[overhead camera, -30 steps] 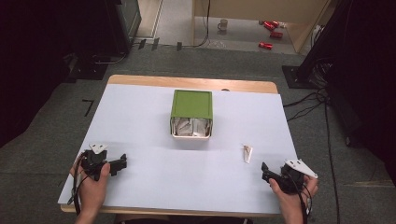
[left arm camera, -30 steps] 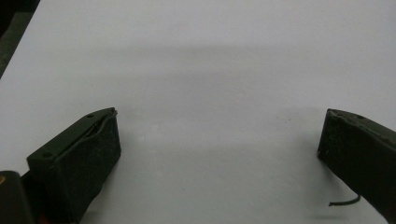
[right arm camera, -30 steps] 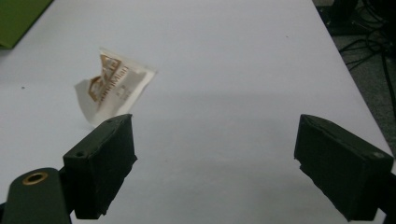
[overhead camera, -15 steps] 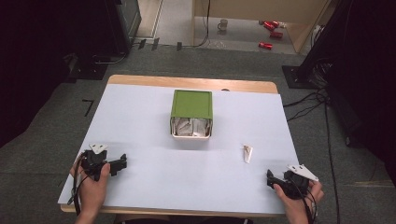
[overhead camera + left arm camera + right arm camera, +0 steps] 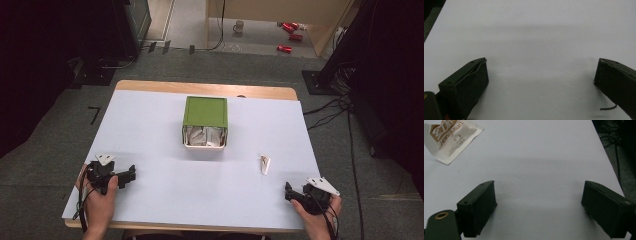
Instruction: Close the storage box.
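White tabletop (image 5: pixel 160 130) all the way across, and both grippers sit low at the near edge, one at each corner. The left gripper (image 5: pixel 131 174) is in the person's left hand (image 5: pixel 100 197) at the near left, its jaws spread wide with bare surface between them, as the left gripper view (image 5: pixel 541 75) makes plain: nothing gripped there. Over at the near right, the right gripper (image 5: pixel 288 192) rests in the right hand (image 5: pixel 315 212), jaws likewise parted and empty, pointing in toward the middle of the table. The small sachet (image 5: pixel 264 164) lies flat on the white surface a little beyond and to the inside of the right gripper, clear of it, not touched. In the right gripper view the sachet (image 5: pixel 450 136) sits at the upper left corner, white with brown lettering, well ahead of the spread jaws and off to their left. Farther back, near the table's centre, stands a box with a green top (image 5: pixel 205 112); its open front shows more white packets (image 5: pixel 202 136) tucked inside. The sachet is well apart from that box, out on the right-hand side.
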